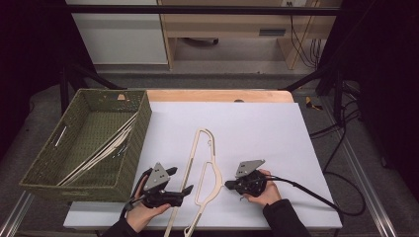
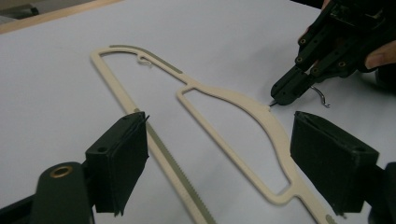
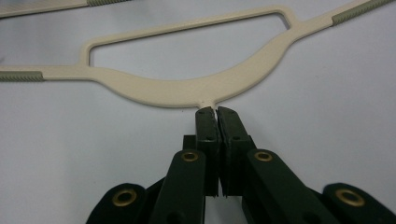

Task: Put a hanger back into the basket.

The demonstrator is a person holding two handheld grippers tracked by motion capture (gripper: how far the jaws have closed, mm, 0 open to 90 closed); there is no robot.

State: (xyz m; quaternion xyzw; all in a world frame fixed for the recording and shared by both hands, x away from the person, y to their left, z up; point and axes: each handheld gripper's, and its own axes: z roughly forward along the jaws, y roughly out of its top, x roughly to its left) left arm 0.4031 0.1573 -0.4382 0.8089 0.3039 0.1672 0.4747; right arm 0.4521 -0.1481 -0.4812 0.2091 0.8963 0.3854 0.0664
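A cream plastic hanger [image 1: 216, 174] lies flat on the white table, its long bar pointing away from me. My right gripper [image 1: 229, 184] is shut on the short metal stem at the middle of the hanger's curved shoulder [image 3: 187, 91]; its closed tips [image 3: 215, 112] touch the shoulder's edge. The metal hook [image 2: 322, 96] curls out under that gripper [image 2: 280, 95]. My left gripper [image 1: 180, 180] stands open at the hanger's near end, one jaw on each side of the ribbed bar [image 2: 177, 172] and shoulder [image 2: 243, 100], holding nothing.
A green woven basket [image 1: 143, 128] stands at the table's left with several cream hangers [image 1: 106, 148] lying in it. The white sheet [image 1: 257, 128] stretches out beyond the hanger. A black cable [image 1: 316, 195] trails right from the right gripper.
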